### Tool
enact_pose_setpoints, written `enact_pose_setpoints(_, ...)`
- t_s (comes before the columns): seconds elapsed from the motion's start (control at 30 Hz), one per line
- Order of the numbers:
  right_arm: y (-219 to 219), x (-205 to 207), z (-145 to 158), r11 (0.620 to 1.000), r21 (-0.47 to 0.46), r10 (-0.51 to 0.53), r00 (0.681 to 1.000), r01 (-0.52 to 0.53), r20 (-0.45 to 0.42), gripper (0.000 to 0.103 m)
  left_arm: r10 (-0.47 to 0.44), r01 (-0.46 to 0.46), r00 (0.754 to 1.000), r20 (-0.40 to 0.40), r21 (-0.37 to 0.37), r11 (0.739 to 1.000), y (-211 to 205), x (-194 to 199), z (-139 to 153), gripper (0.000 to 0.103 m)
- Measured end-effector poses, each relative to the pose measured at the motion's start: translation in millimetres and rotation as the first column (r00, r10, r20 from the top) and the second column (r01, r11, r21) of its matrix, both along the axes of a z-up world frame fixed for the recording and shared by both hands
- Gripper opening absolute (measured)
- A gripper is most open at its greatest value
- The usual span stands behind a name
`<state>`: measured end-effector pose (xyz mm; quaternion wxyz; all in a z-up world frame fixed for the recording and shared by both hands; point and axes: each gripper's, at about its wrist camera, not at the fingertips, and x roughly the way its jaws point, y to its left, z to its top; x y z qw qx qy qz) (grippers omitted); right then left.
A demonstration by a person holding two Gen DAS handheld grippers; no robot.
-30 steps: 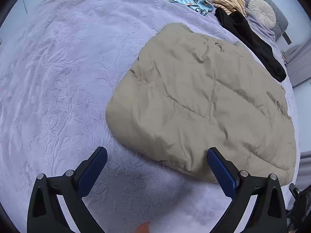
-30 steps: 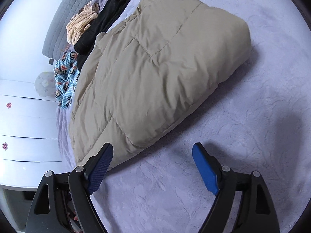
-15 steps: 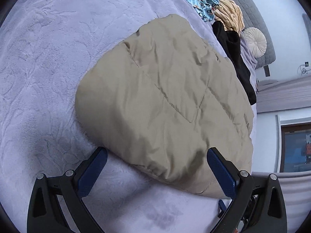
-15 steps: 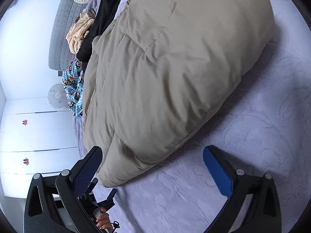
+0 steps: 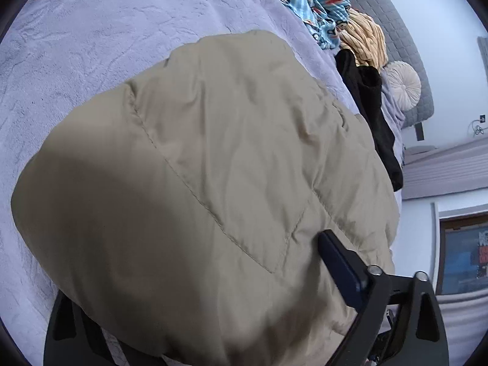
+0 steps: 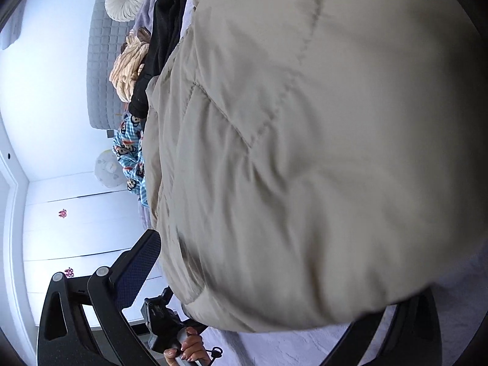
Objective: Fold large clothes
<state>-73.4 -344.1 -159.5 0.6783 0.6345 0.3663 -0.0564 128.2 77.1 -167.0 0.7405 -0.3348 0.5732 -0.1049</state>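
A folded beige padded jacket (image 5: 213,167) lies on the lilac bedspread (image 5: 91,30) and fills both views. My left gripper (image 5: 213,299) is open with the jacket's near edge between its jaws; the right finger (image 5: 341,271) rests on top of the fabric and the left finger is hidden under it. My right gripper (image 6: 274,289) is also open around the jacket's (image 6: 305,152) opposite edge; its left finger (image 6: 137,268) shows beside the fabric, the right one is covered.
A blue cartoon-print garment (image 5: 311,3), a yellow striped one (image 5: 366,39) and a black one (image 5: 372,113) lie beyond the jacket near the grey headboard (image 5: 405,61) and a round cushion (image 5: 402,82). White wardrobe doors (image 6: 76,228) stand by the bed.
Both grippers have moved forward from the bare bedspread onto the jacket. Its edges now sit between the open jaws and cover one finger of each gripper.
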Motion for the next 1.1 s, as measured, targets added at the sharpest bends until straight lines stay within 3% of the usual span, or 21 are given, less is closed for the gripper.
enact_pose_setpoints(0.03,-0.7,4.3,-1.9,1.0,-0.003,0.005,1.0,-0.005,-0.005,0.103,-0.003,0.003,1.0,0.006,0.017,1.0,-0.6,1.8,1.3,0.066)
enact_pose_setpoints(0.1,-1.2,6.9,-4.7,1.0,0.003,0.0,1.0,0.0,-0.014,0.103,-0.031,0.03,0.999,0.032,0.025,0.999,-1.0,3.7,6.6,0.044)
enact_pose_setpoints(0.17,-1.2,6.5,-4.1,1.0,0.006,-0.002,1.0,0.002,-0.013,0.102,-0.069,0.064,0.995,0.073,0.07,0.995,-2.2,3.3,16.2,0.032)
enact_pose_setpoints(0.23,-1.4,4.8,-3.9,1.0,0.007,-0.011,1.0,0.012,-0.026,0.093,-0.118,0.103,0.986,0.119,0.126,0.987,-5.8,1.9,28.3,0.025)
enact_pose_setpoints(0.27,-2.6,3.1,-4.0,1.0,0.007,-0.016,0.999,0.016,-0.035,0.068,-0.14,0.119,0.98,0.139,0.149,0.982,-7.5,-0.2,34.7,0.023)
enact_pose_setpoints(0.3,-3.4,1.6,-4.9,1.0,0.011,-0.018,0.999,0.018,-0.042,0.053,-0.163,0.136,0.974,0.157,0.171,0.976,-7.4,-3.1,41.2,0.022)
enact_pose_setpoints(0.4,-2.4,-4.0,1.4,1.0,0.008,-0.022,1.0,0.022,-0.016,0.031,-0.236,0.186,0.947,0.219,0.228,0.956,-12.4,-9.1,61.5,0.018)
enact_pose_setpoints(0.57,8.4,-18.9,28.7,0.999,-0.049,-0.005,1.0,0.006,0.02,0.024,-0.304,0.246,0.913,0.273,0.226,0.942,-1.4,-24.3,88.0,0.018)
enact_pose_setpoints(0.7,26.8,-43.1,45.7,0.996,-0.092,0.013,1.0,-0.012,0.014,0.024,-0.346,0.296,0.899,0.268,0.213,0.931,14.8,-43.9,101.1,0.018)
enact_pose_setpoints(0.83,49.3,-79.3,51.8,0.995,-0.098,0.008,1.0,-0.009,-0.008,0.024,-0.407,0.359,0.882,0.238,0.22,0.907,39.2,-87.7,102.3,0.018)
enact_pose_setpoints(1.1,78.3,-157.1,56.8,0.997,-0.064,0.041,0.994,-0.048,-0.101,0.024,-0.41,0.385,0.905,0.111,0.197,0.902,86.5,-189.0,93.1,0.018)
